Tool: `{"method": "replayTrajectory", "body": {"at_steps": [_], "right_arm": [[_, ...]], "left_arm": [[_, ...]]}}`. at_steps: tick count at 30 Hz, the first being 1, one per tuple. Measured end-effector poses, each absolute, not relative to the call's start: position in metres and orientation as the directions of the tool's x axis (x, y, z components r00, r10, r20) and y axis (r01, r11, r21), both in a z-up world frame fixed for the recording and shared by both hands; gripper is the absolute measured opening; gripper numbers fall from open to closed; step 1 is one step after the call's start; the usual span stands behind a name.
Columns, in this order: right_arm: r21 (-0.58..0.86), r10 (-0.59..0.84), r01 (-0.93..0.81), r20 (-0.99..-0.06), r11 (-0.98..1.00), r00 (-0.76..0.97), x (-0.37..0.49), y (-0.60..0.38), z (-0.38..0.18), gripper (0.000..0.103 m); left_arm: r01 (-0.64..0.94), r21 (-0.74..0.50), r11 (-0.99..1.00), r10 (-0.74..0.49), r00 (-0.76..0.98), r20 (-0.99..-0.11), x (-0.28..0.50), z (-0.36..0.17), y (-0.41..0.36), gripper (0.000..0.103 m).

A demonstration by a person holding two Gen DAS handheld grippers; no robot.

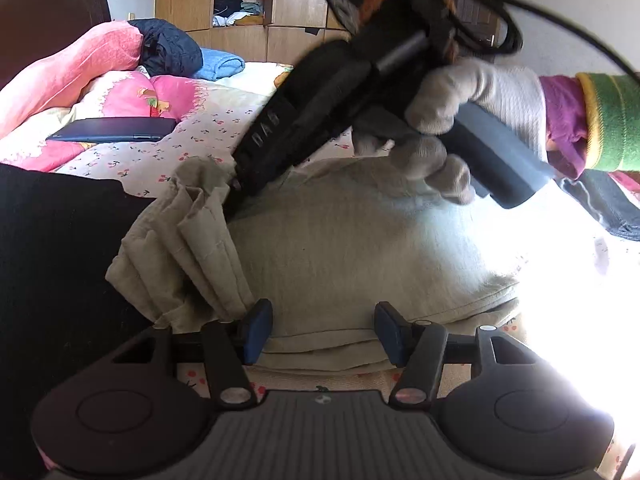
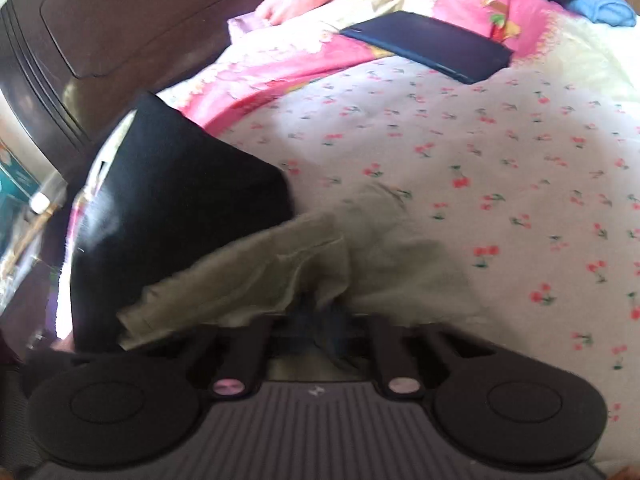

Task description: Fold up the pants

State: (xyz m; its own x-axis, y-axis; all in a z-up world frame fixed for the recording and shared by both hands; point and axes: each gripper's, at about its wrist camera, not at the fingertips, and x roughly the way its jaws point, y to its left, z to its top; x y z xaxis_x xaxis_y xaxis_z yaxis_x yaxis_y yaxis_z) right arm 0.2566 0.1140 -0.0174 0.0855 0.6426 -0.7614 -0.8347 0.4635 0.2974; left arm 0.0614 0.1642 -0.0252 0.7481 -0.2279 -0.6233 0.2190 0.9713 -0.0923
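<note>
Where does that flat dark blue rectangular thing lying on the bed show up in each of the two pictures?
Left wrist view: the flat dark blue rectangular object lies at middle left, on the pink bedding.
Right wrist view: it lies at upper right, on the same bedding.
Shared landmark: the bunched olive-green pants, low and left of centre in both.

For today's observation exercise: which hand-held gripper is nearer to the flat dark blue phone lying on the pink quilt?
Right. The right hand-held gripper, gripping the bunched khaki pants, sits just short of the flat dark blue phone. The left hand-held gripper hangs open farther back, over the pants' near edge.
</note>
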Motion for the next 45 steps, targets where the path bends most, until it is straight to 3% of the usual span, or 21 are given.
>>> {"method": "replayTrajectory", "body": {"at_steps": [5, 6, 9, 13, 18, 19, 21, 24, 28, 30, 34, 37, 42, 45], "right_arm": [[0.248, 0.704, -0.821, -0.669, 0.515, 0.240, 0.262, 0.121, 0.010, 0.002], [0.218, 0.680, -0.815, -0.684, 0.536, 0.264, 0.265, 0.126, 0.007, 0.009], [0.095, 0.578, -0.786, -0.733, 0.610, 0.360, 0.264, 0.122, 0.001, 0.011], [0.197, 0.565, -0.614, -0.662, 0.765, 0.492, 0.245, 0.022, 0.023, 0.012], [0.182, 0.293, -0.234, -0.699, 0.955, 0.652, 0.185, -0.128, 0.016, 0.040], [0.195, 0.257, -0.168, -0.720, 0.966, 0.645, 0.175, -0.155, 0.010, 0.040], [0.290, 0.278, -0.081, -0.743, 0.954, 0.609, 0.164, -0.189, -0.007, 0.041], [0.424, 0.401, -0.095, -0.726, 0.901, 0.559, 0.165, -0.202, -0.032, 0.043], [0.501, 0.511, -0.181, -0.664, 0.846, 0.547, 0.171, -0.196, -0.043, 0.059], [0.593, 0.613, -0.220, -0.619, 0.775, 0.491, 0.168, -0.202, -0.038, 0.058], [0.648, 0.665, -0.200, -0.631, 0.735, 0.399, 0.159, -0.201, -0.058, 0.029], [0.817, 0.750, -0.051, -0.499, 0.574, 0.435, 0.170, -0.210, -0.082, 0.009], [0.891, 0.763, -0.076, -0.336, 0.447, 0.553, 0.155, -0.216, -0.068, 0.005], [0.892, 0.720, -0.084, -0.299, 0.443, 0.626, 0.125, -0.254, -0.049, 0.004]], "left_arm": [[0.204, -0.094, 0.974, -0.218, 0.751, -0.623, 0.061, -0.029, 0.165, 0.070], [0.202, -0.091, 0.975, -0.214, 0.748, -0.629, 0.061, -0.030, 0.164, 0.070], [0.209, -0.040, 0.977, -0.187, 0.755, -0.629, 0.056, -0.023, 0.161, 0.070], [0.191, -0.008, 0.982, -0.153, 0.762, -0.629, 0.046, -0.023, 0.167, 0.070], [0.176, -0.039, 0.984, -0.161, 0.762, -0.627, 0.049, -0.018, 0.166, 0.070], [0.176, -0.036, 0.984, -0.159, 0.765, -0.624, 0.049, -0.017, 0.165, 0.070], [0.182, -0.036, 0.983, -0.165, 0.765, -0.622, 0.053, -0.014, 0.160, 0.070], [0.201, 0.004, 0.979, -0.155, 0.767, -0.622, 0.056, -0.009, 0.149, 0.070], [0.232, 0.085, 0.969, -0.131, 0.773, -0.620, 0.064, -0.001, 0.127, 0.070], [0.240, 0.120, 0.963, -0.118, 0.780, -0.614, 0.068, 0.004, 0.117, 0.070], [0.262, 0.110, 0.959, -0.139, 0.771, -0.622, 0.082, 0.007, 0.103, 0.070], [0.273, 0.126, 0.954, -0.138, 0.769, -0.625, 0.090, 0.007, 0.090, 0.070], [0.310, 0.214, 0.926, -0.100, 0.751, -0.653, 0.100, 0.003, 0.064, 0.070], [0.390, 0.146, 0.909, -0.185, 0.692, -0.698, 0.100, -0.003, 0.040, 0.070]]}}
